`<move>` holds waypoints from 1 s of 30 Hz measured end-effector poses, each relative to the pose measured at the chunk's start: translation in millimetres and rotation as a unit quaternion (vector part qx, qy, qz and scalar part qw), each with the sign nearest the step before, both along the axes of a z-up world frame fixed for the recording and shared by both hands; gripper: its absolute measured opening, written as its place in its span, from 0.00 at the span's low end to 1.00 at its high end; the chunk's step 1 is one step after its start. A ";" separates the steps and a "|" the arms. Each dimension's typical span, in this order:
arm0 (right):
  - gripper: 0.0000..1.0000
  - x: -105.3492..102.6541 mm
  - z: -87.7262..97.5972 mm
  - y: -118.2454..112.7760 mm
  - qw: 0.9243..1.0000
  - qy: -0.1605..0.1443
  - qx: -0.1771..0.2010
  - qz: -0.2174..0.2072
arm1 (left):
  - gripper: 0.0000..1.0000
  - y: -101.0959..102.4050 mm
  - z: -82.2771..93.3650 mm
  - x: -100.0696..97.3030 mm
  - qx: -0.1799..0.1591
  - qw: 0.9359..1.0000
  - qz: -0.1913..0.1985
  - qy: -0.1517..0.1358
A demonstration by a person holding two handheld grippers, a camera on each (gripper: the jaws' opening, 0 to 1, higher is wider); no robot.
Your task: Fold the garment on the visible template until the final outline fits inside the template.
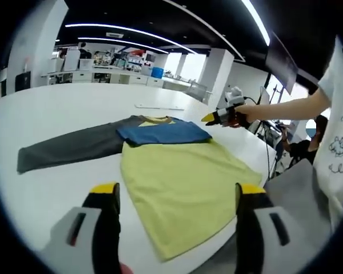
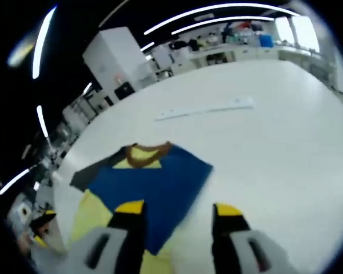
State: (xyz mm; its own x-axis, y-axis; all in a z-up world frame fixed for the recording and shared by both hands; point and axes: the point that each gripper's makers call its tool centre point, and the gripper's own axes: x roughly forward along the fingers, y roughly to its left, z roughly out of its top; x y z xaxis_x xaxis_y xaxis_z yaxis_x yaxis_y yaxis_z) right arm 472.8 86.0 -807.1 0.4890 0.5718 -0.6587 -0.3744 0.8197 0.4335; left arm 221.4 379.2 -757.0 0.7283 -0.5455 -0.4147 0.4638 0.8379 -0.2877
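The left hand-held gripper (image 1: 174, 197) hovers with jaws apart and empty over the yellow hem of the garment (image 1: 183, 177), a long-sleeved shirt lying flat on the white bench (image 1: 74, 108). The right hand-held gripper (image 2: 177, 214), jaws also apart and empty, hangs above the blue sleeve (image 2: 154, 182) folded across the shirt's chest. The grey sleeve (image 1: 68, 147) lies stretched away from the shirt. Judged next: pinch the grey cuff and carry it across the chest, keeping the layers smooth.

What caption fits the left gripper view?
Open left gripper hovers over a yellow shirt, blue sleeve folded across, on a white table.
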 end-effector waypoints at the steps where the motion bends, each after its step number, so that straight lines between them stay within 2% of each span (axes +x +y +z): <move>1: 0.37 0.0 -2.7 0.2 1.000 0.008 0.007 -0.005 | 0.80 1.3 -0.4 -0.4 0.001 1.000 0.000 0.001; 6: 0.26 -3.2 -12.9 2.9 1.000 0.021 0.012 -0.008 | 0.80 8.8 -1.7 -1.6 0.002 1.000 0.010 0.004; 8: 0.22 -5.7 -16.4 5.6 0.999 0.033 0.020 -0.009 | 0.80 7.7 -1.4 -2.5 0.001 1.000 0.012 0.006; 13: 0.13 -12.3 -22.8 9.7 0.999 0.040 0.019 -0.010 | 0.80 6.0 -4.0 -4.1 0.001 1.000 0.013 0.011; 16: 0.12 -10.9 -27.4 10.4 0.998 0.048 0.028 -0.016 | 0.79 3.8 -4.9 -4.4 0.000 1.000 0.012 0.013; 21: 0.00 -11.0 -26.0 11.3 0.998 0.050 0.034 -0.020 | 0.79 2.3 -6.5 -3.2 -0.001 1.000 0.011 0.016; 30: 0.00 0.7 -25.4 6.1 0.998 0.036 0.026 -0.035 | 0.78 3.2 -10.7 -1.0 -0.003 1.000 0.011 0.022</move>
State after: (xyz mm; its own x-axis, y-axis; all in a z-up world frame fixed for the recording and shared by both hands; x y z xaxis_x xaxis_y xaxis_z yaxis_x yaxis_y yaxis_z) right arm 473.5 92.0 -832.5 0.4819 0.5725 -0.6633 -0.2834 0.8182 0.5003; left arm 220.5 382.4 -767.7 0.7216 -0.5314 -0.4439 0.4317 0.8465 -0.3116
